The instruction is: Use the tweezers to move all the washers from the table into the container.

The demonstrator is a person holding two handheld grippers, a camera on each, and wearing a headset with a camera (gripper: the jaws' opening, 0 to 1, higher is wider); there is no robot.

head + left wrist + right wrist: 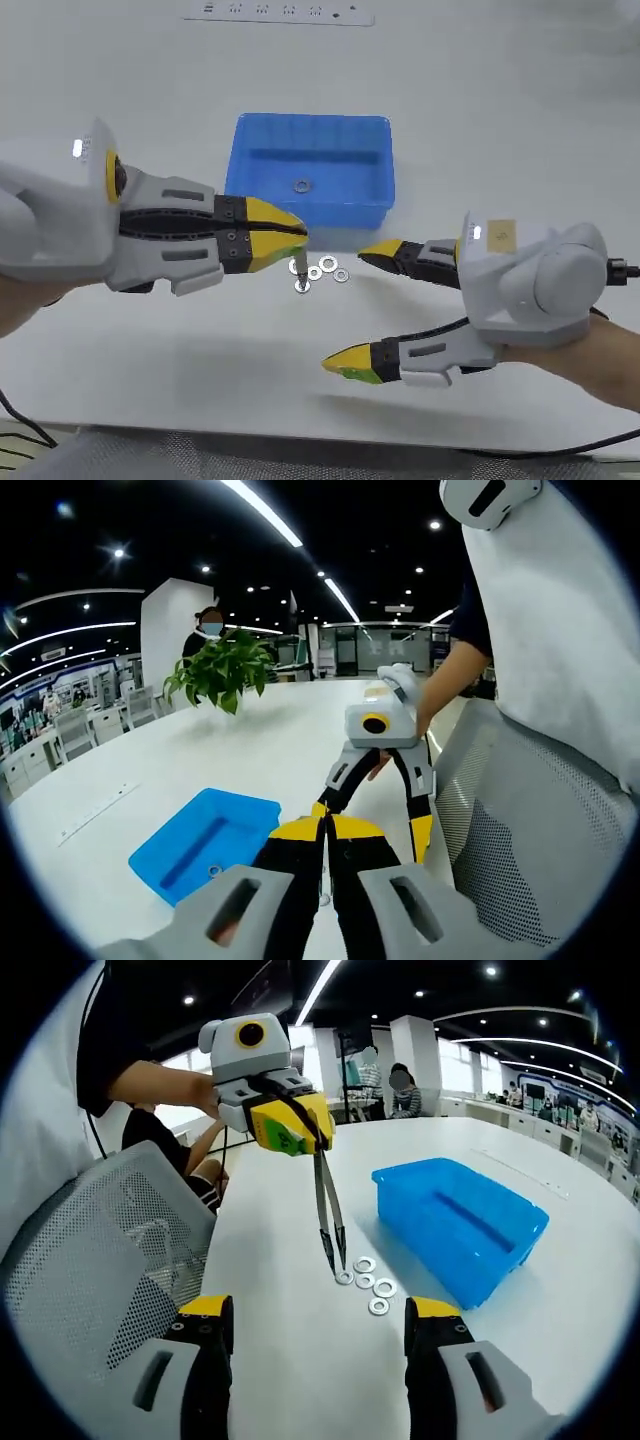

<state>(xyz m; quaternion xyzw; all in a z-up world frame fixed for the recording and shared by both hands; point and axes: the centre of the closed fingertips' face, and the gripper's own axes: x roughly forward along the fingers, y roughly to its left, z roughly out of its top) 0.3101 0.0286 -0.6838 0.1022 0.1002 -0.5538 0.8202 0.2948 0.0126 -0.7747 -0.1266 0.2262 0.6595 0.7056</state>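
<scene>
tweezers point(328, 1210), clamped in the left gripper point(298, 236), are held narrowly parted at four washers point(322, 270) grouped on the table point(150, 380) beside the blue container point(240, 165). whether one is gripped cannot be told.

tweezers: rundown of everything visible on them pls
The tweezers are two slim, grey, metal-looking arms that converge toward the top, where the left gripper clamps them between its yellow jaw tips. They hang nearly upright over the white table, arms slightly apart, points down at the end washer of a small cluster of washers beside the blue container. Whether the points touch that washer is unclear.
</scene>
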